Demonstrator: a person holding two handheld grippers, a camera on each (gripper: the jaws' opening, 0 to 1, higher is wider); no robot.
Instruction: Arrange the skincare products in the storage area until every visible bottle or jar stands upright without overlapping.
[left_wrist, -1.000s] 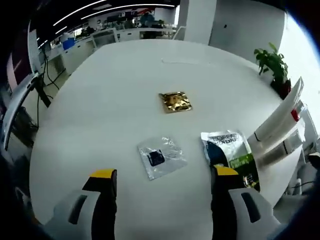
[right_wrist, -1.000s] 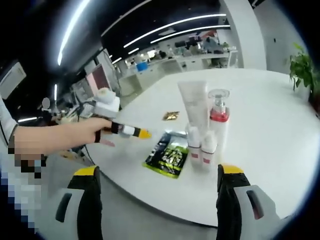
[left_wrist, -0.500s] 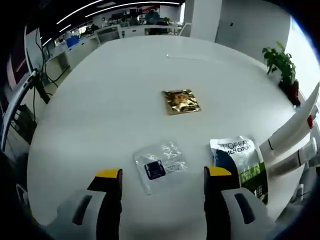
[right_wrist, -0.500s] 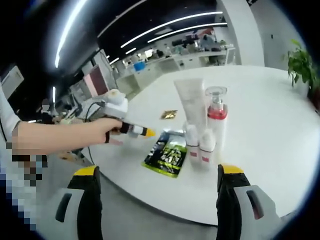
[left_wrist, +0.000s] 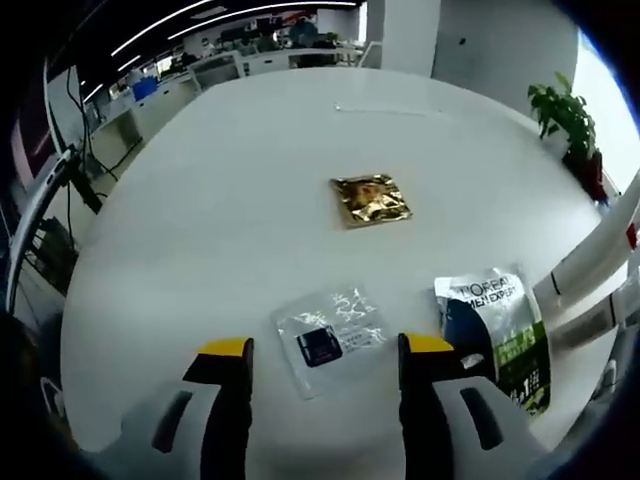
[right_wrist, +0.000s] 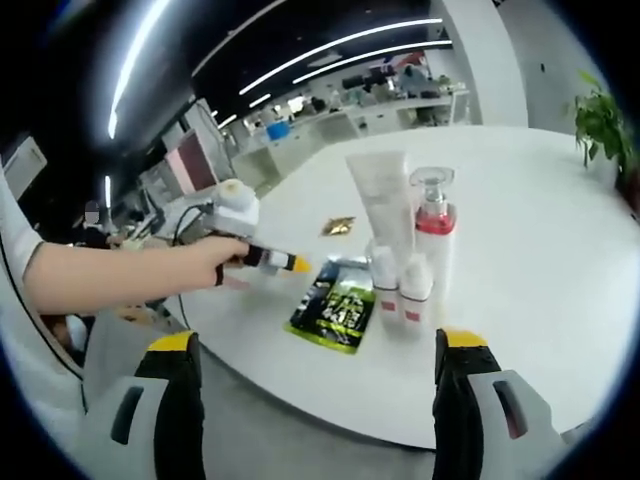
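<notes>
Currently left gripper (left_wrist: 323, 350) hovers low over white table (left_wrist: 220, 190), jaws wide, empty, clear sachet (left_wrist: 330, 328) between tips. Right gripper (right_wrist: 318, 350) likewise wide, empty, off table edge; tube (right_wrist: 381, 208), pump bottle (right_wrist: 432, 240) and two small bottles (right_wrist: 400, 296) upright ahead, green sachet (right_wrist: 336, 306) beside them. Risk: flat sachet slips from closing jaws; careless right approach topples clustered bottles.

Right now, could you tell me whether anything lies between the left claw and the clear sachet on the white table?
Nothing visible does. The clear sachet lies flat on the white table, just ahead of the open left claw and lined up with the gap between its jaws. The gold sachet lies farther off, and the green packet lies off to the side.
</notes>
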